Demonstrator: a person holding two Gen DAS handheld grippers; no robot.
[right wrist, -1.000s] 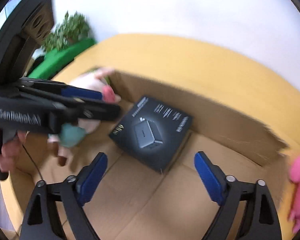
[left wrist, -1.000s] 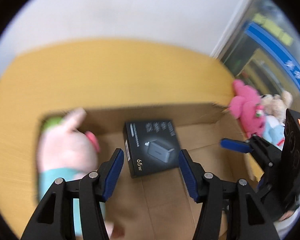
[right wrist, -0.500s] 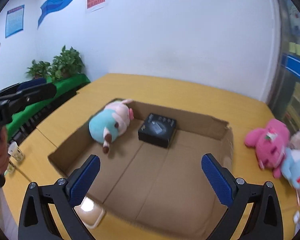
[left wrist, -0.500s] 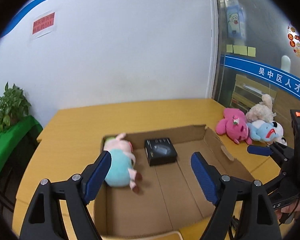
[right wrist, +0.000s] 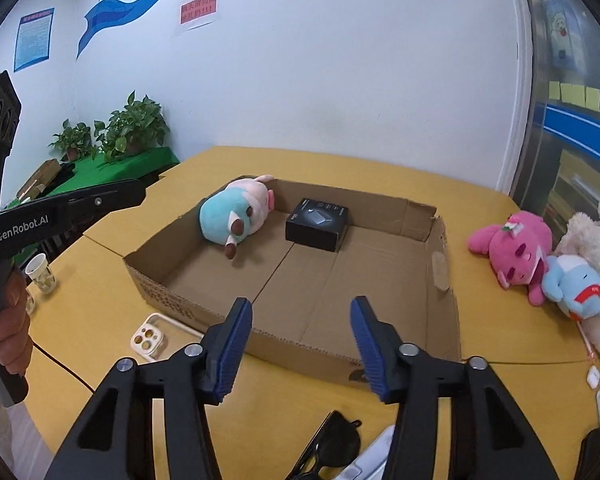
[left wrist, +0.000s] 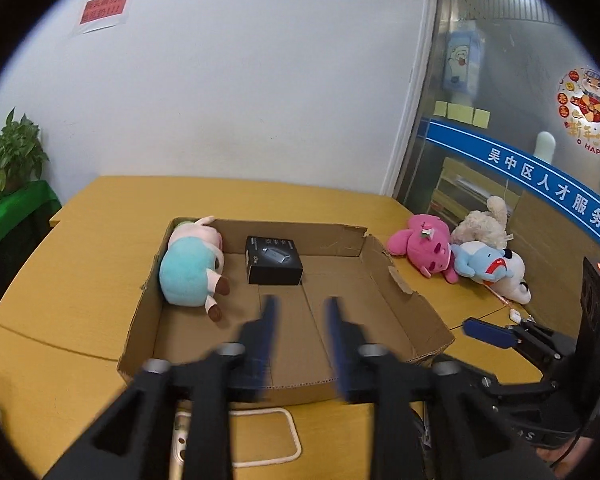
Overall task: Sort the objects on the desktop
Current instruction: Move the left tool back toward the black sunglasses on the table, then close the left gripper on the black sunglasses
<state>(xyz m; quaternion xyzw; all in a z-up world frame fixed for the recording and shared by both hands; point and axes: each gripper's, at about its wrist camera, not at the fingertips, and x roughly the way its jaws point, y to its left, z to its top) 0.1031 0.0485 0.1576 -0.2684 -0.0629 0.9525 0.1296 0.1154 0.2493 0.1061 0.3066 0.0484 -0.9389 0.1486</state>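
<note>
Two items in cardboard tray (left wrist: 332,240), plush pig (left wrist: 188,268), black box (left wrist: 274,260)

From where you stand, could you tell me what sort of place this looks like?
Probably an office or public service centre: a glass partition with a blue Chinese-lettered band, printed wall notices, potted plants and a yellow meeting table.

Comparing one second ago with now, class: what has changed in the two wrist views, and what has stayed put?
Both drew back from close over the black box, so the whole cardboard tray now shows. The left hand-held gripper is closing on nothing; the right hand-held gripper has narrowed, also empty. Nothing was picked up. The black box and pig plush stay in the tray, the pink plush beside it.
</note>
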